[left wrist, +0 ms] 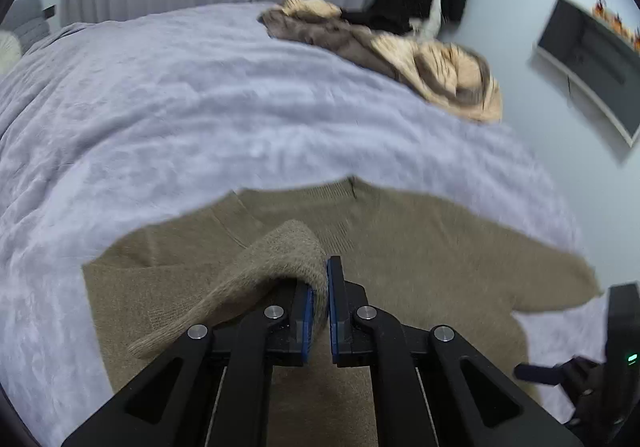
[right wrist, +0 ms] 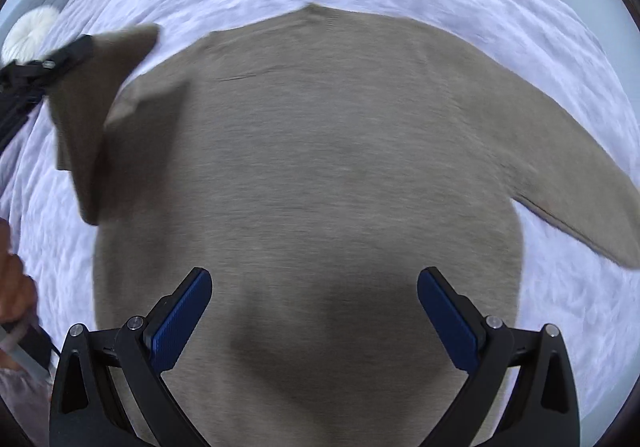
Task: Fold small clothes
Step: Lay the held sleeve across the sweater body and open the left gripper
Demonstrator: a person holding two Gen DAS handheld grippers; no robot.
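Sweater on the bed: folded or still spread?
Mostly spread. The sweater lies flat, one sleeve out; left gripper holds the other sleeve lifted.

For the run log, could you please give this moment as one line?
left tool: shut on sweater sleeve | right tool: open above sweater

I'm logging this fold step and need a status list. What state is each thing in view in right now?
left gripper: shut on the sweater's sleeve.
right gripper: open, empty, above the sweater body.
sweater: spread flat on the bed, unfolded.
left sleeve: lifted off the bed, pinched.
other sleeve: lying out flat to the side.
bedspread: wrinkled.
pile of clothes: heaped, unfolded, at the bed's far edge.
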